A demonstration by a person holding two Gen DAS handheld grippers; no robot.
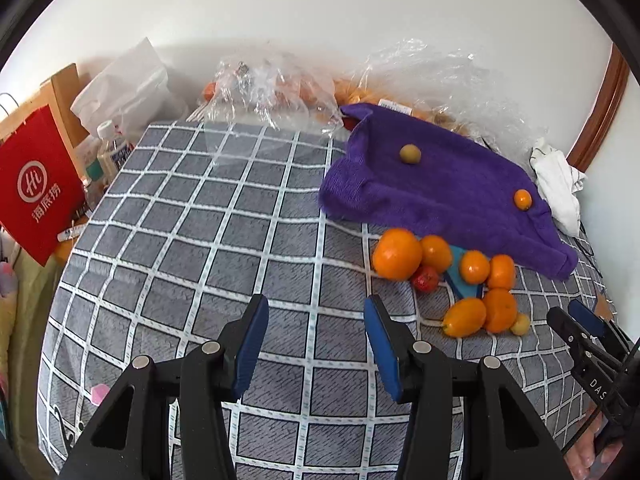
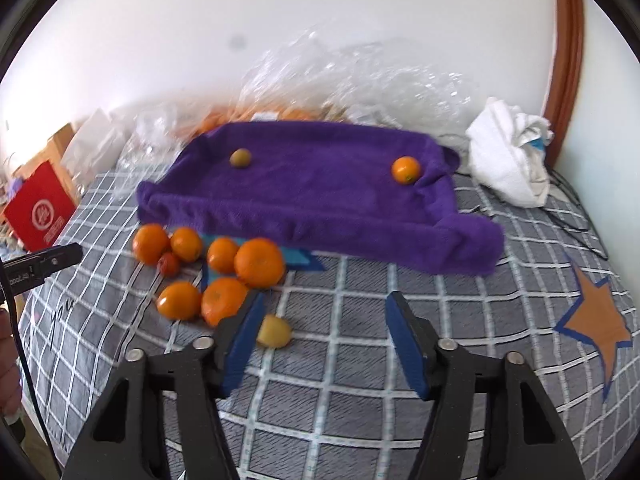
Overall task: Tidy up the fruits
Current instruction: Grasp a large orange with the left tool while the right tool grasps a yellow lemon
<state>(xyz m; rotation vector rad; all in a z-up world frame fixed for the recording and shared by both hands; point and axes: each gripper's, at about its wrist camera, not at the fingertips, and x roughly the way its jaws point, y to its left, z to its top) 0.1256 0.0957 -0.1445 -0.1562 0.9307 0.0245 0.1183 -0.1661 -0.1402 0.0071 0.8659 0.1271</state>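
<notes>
Small yellow fruit lies just ahead-left of the right hand-held gripper, jaws apart, empty; left hand-held gripper, also apart, is farther off.

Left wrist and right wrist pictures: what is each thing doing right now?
Left claw: open, empty.
Right claw: open, empty.
Purple fuzzy towel: spread out, edges rumpled.
Small orange fruit: resting on towel.
Small greenish round fruit: resting on towel.
Clear plastic bags: crumpled.

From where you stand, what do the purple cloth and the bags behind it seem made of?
The purple cloth looks like soft terry or fleece: fuzzy, matte nap, limp folded edges. The bags look like thin clear plastic film: see-through, crinkled, with bright glints. Exact fibre or plastic type cannot be told.
</notes>
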